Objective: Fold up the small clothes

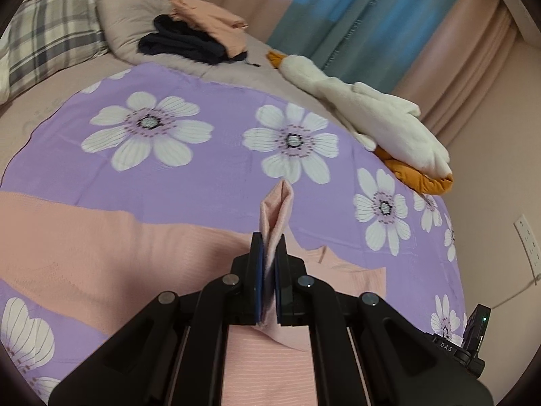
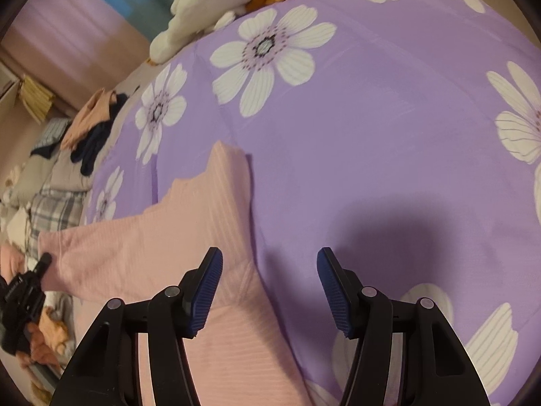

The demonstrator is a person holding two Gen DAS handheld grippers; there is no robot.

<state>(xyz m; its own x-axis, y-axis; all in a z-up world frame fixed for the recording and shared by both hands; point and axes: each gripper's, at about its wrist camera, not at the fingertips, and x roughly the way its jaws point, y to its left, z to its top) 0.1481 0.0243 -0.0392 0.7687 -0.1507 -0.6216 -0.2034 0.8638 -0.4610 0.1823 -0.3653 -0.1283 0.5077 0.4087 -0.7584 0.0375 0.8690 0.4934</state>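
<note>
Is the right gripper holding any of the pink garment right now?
No: in the right wrist view the right gripper stands open above the pink garment, with its pads pressing on nothing.

I can read just one word: "DAS", in small white letters on a black part (image 1: 445, 344) low at the right edge of my left camera's view. It sits next to a little black box (image 1: 476, 325) with a tiny green light. I find no other words, numbers or signs that I can read in either view.
</note>
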